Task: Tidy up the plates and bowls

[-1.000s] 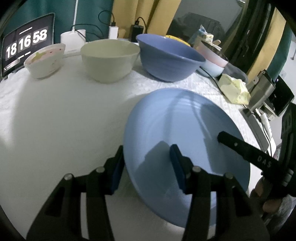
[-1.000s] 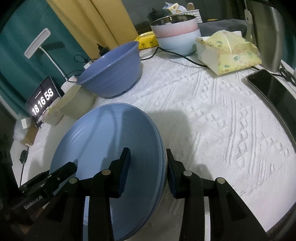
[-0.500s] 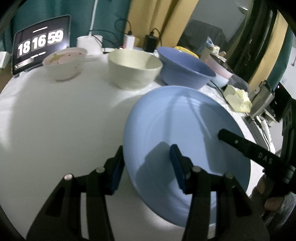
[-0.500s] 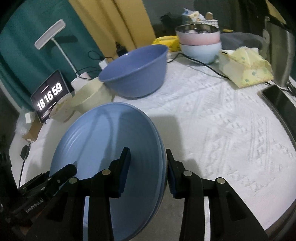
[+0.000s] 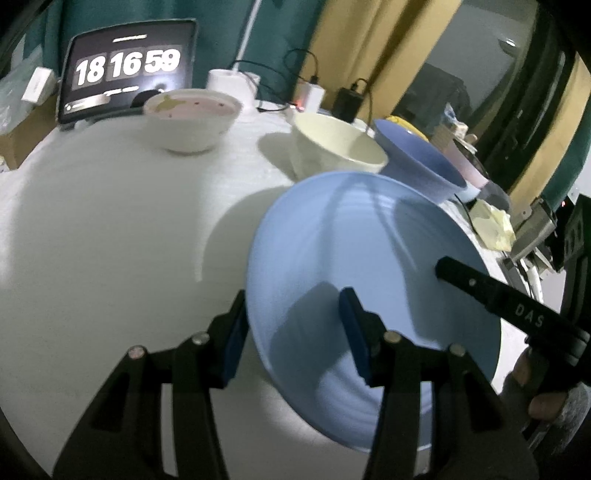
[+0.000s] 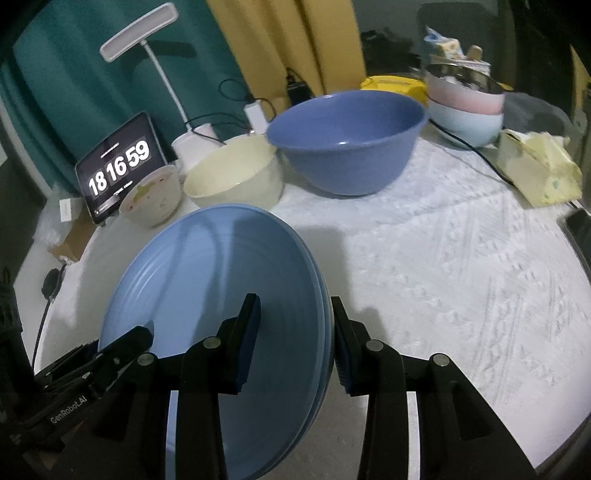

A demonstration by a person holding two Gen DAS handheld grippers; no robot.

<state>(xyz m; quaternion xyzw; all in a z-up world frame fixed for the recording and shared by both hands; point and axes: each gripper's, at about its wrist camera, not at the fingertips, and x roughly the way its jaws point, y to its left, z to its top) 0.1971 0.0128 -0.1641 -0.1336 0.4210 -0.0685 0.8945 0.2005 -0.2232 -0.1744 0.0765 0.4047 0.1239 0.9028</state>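
Note:
Two stacked light blue plates (image 5: 369,240) hang tilted above the white tablecloth. My left gripper (image 5: 293,332) is shut on their left rim, one pad under and one on top. At the opposite rim my right gripper (image 6: 295,343) is shut on the same blue plates (image 6: 207,280). Its black finger (image 5: 480,291) lies across the plate in the left wrist view. Behind the plates stand a small speckled white bowl (image 5: 192,118), a cream bowl (image 5: 336,147) and a large blue bowl (image 6: 347,140).
A tablet clock (image 5: 127,70), a white desk lamp (image 6: 140,33) and chargers with cables line the back edge. Stacked pink and pale blue bowls (image 6: 465,107), a yellow tissue pack (image 6: 535,173) and a dark phone (image 6: 580,229) sit at the right.
Both grippers have carried the plates leftward across the table. The clock and the small bowl now look nearer, and the cream and blue bowls have slid right in the left wrist view.

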